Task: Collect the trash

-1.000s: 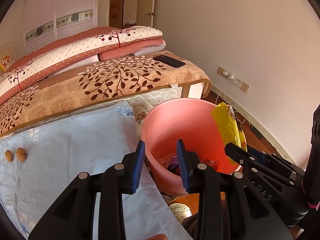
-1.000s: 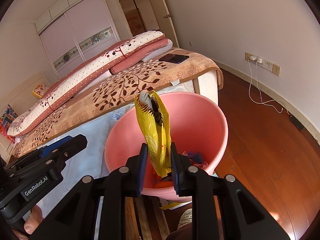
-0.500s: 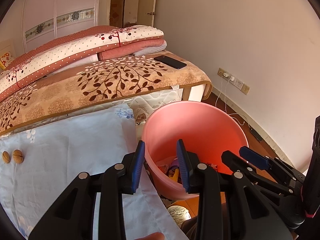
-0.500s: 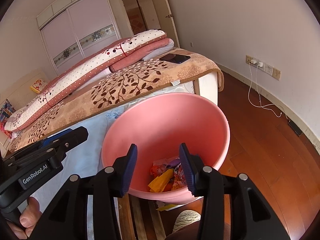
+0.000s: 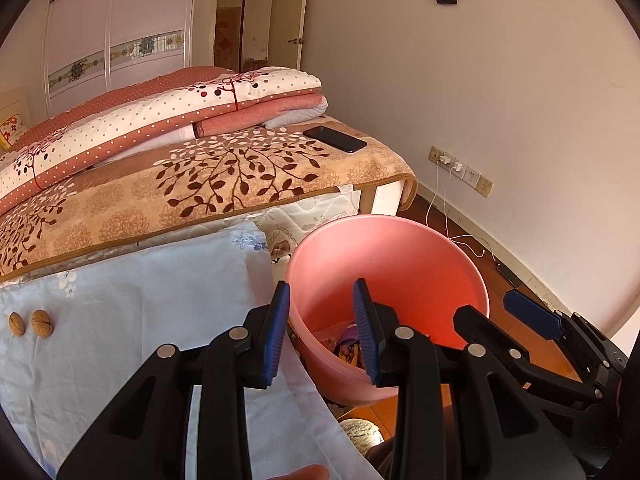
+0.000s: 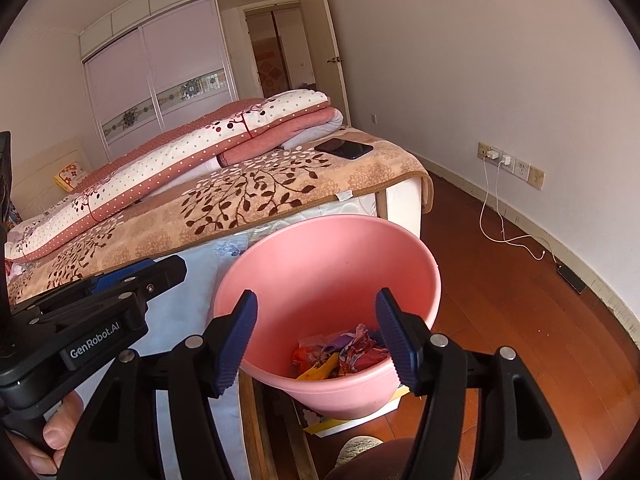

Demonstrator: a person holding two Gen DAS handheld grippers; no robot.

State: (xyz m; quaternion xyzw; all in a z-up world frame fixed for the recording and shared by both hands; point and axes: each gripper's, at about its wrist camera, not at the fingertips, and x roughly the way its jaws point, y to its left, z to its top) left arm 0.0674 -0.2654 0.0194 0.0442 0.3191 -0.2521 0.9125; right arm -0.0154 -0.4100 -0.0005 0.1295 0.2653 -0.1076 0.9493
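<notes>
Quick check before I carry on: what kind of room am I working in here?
A home bedroom, most likely: a bed with a folded quilt on it, and a sliding-door wardrobe behind. A pink trash bucket stands beside the bed.

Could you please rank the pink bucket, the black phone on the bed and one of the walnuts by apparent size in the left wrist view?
1. pink bucket
2. black phone
3. walnut

The bucket is nearest, which exaggerates its size.

Your right gripper (image 6: pixel 316 336) hangs over the pink bucket (image 6: pixel 400 248), jaws opening and empty; your left gripper (image 5: pixel 320 332) waits just beside its rim, jaws part-open, empty.
</notes>
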